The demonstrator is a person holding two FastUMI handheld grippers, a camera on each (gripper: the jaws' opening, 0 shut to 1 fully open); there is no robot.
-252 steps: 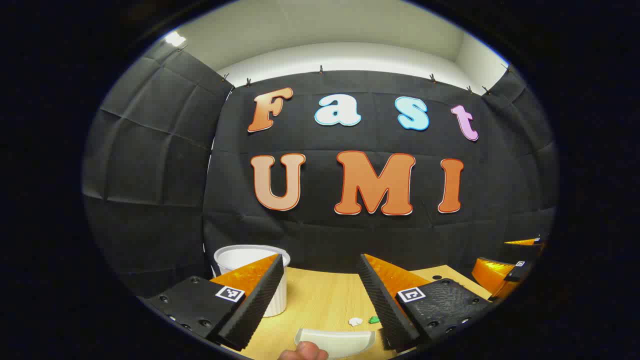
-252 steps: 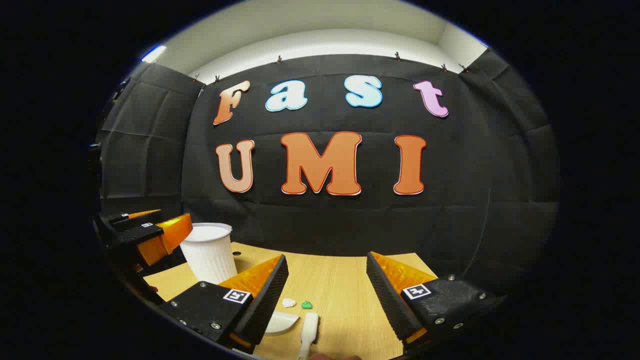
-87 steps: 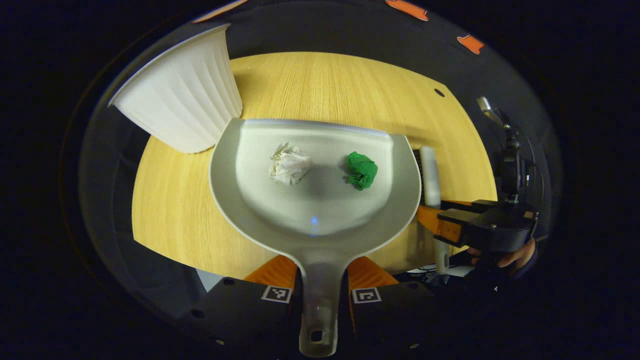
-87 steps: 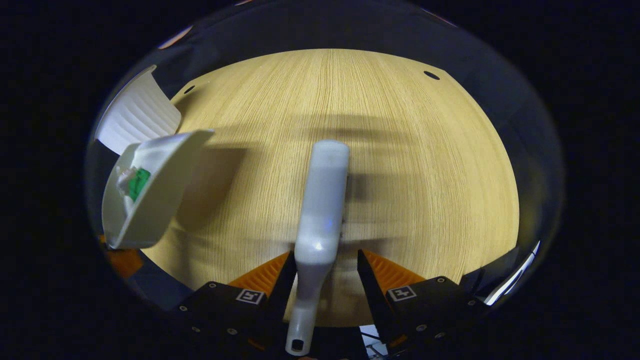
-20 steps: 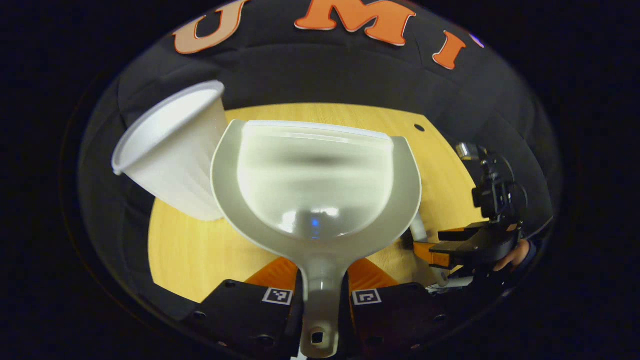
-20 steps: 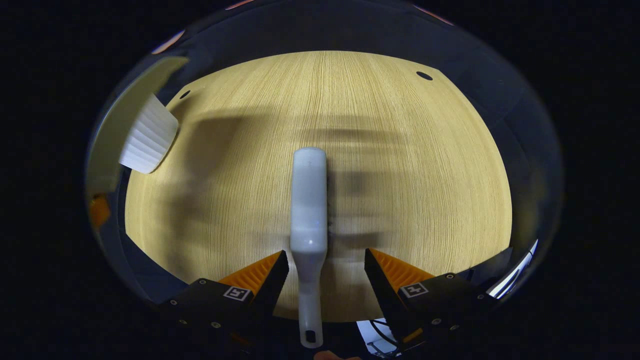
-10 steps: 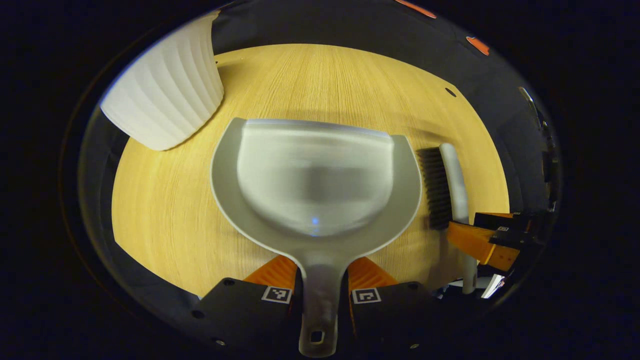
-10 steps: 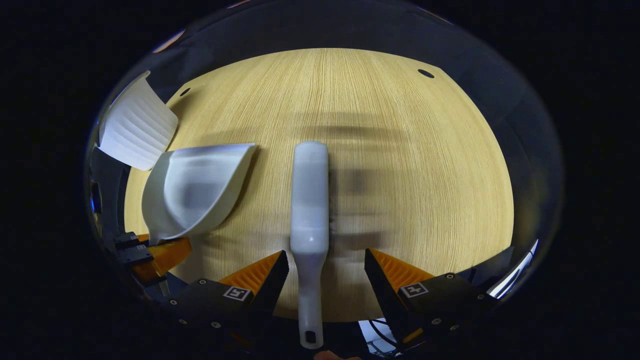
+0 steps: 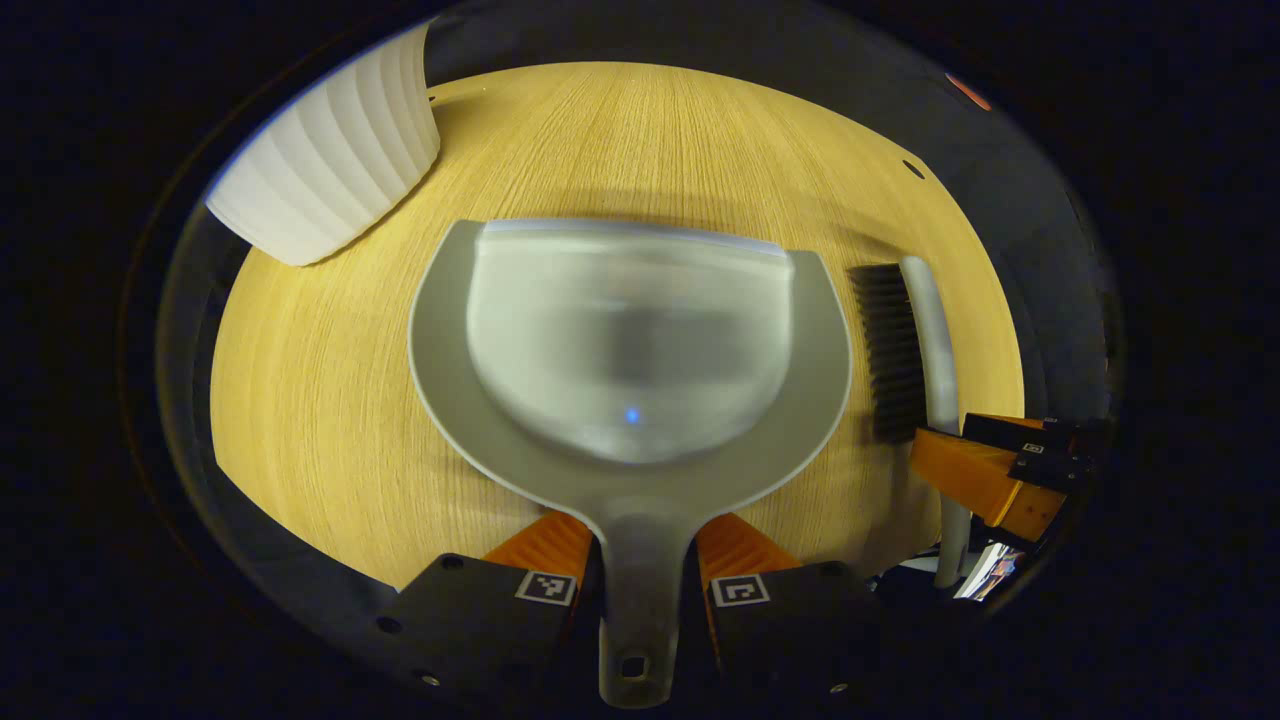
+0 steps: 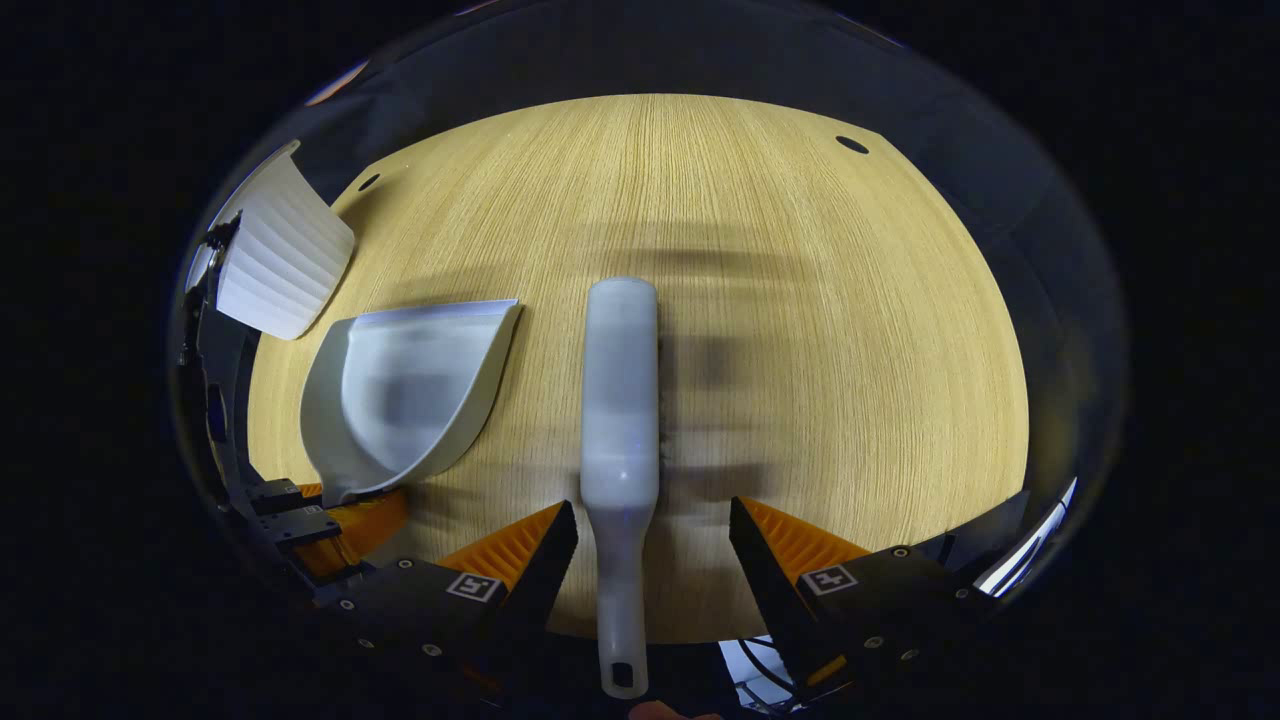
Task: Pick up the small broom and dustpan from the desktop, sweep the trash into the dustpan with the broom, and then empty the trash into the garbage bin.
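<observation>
The empty grey dustpan [image 9: 630, 340] lies low over the wooden desk [image 9: 330, 400], and my left gripper [image 9: 645, 525] is shut on its handle. No trash shows in the pan. The white ribbed garbage bin [image 9: 320, 170] stands at the far left. To the pan's right lies the small broom [image 9: 930, 330], black bristles toward the pan. In the right gripper view the broom [image 10: 620, 390] lies lengthwise on the desk [image 10: 820, 300], its handle in the wide gap of my open right gripper [image 10: 652, 510], touching neither finger. The dustpan [image 10: 410, 390] and bin [image 10: 280, 265] sit to its left.
My right gripper [image 9: 1000, 470] shows at the right edge of the left gripper view, and my left gripper [image 10: 330, 520] at the lower left of the right gripper view. Two small dark holes mark the desk's far corners [image 10: 852, 145]. Cables [image 10: 760, 665] hang below the near edge.
The dustpan, raised beside the bin a second ago, has come down beside the broom. The trash seen in it earlier is gone. My right gripper stays open around the broom.
</observation>
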